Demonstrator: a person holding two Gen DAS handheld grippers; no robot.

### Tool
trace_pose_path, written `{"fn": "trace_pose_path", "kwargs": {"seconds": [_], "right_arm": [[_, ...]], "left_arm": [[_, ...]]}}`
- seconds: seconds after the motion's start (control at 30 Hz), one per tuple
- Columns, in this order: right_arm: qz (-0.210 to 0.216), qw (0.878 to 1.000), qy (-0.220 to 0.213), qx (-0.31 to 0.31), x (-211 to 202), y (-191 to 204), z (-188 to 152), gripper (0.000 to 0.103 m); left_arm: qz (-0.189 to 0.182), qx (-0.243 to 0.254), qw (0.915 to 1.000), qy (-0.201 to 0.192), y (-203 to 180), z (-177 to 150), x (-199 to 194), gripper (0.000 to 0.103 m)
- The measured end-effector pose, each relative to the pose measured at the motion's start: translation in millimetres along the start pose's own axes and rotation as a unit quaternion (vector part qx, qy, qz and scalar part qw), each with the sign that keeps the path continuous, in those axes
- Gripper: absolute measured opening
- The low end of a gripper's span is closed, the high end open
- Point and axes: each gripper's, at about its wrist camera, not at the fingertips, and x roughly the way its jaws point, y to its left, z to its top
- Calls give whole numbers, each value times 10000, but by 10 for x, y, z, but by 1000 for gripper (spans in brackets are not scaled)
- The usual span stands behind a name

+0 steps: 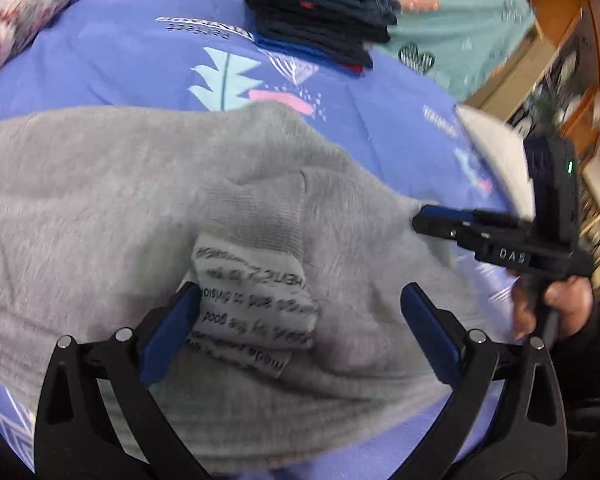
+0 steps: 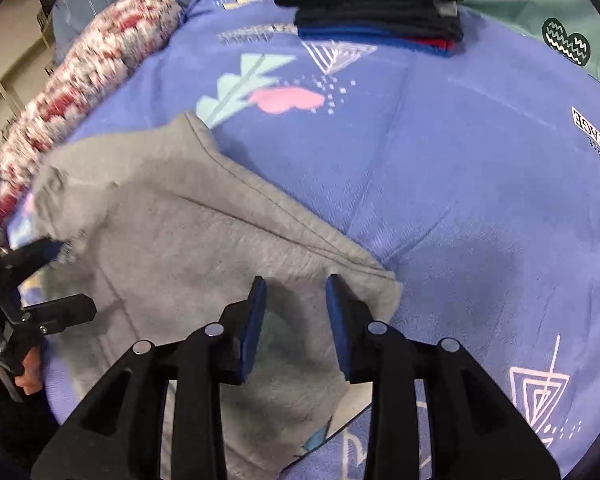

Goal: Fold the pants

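Note:
Grey fleece pants point(image 1: 140, 208) lie on the blue patterned bedspread point(image 1: 120, 64), inside out at the waistband, with a white printed care label point(image 1: 252, 300) showing. My left gripper point(image 1: 300, 304) is open just above the waistband, its blue pads on either side of the label. My right gripper point(image 2: 296, 300) is open above the pants' near corner point(image 2: 220, 248). The right gripper also shows at the right of the left wrist view point(image 1: 424, 218), its tips at the pants' edge. The left gripper shows at the left edge of the right wrist view point(image 2: 66, 276).
A stack of folded dark clothes point(image 1: 324, 20) sits at the far side of the bed and also shows in the right wrist view point(image 2: 380, 4). A floral red-and-white pillow point(image 2: 84, 80) lies along the left. Wooden furniture point(image 1: 560, 40) stands at the right.

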Motion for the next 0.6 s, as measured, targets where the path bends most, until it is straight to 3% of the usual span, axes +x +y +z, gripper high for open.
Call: {"fn": "trace_pose_path", "kwargs": {"seconds": [0.1,0.2,0.33,0.43,0.47,0.6], "right_arm": [[453,9968,-615,244,-258,-76,-11,44],[902,9864,-1166,734,-343,-312,-70,61],[1196,9792,-1213,1102,-159,-449,-30,61],[1209,9797,-1198,1061,-110,-431,7,61],[1234,9794,-1209,1043,-111,-419,17,62],[1257,9785,-1237,1070,-114,-414,-17,62]], "left_arm": [[-411,-663,9963,-370,284,-33,-431,101],[-305,-1428,9862,-779,709,-141,-903,101],[-87,-2737,9580,-854,1408,-396,-1239,101],[79,-3273,9415,-800,1714,-473,-1212,101],[30,-3338,9391,-817,1763,-459,-1172,101],[227,-3148,9452,-833,1716,-220,-987,101]]}}
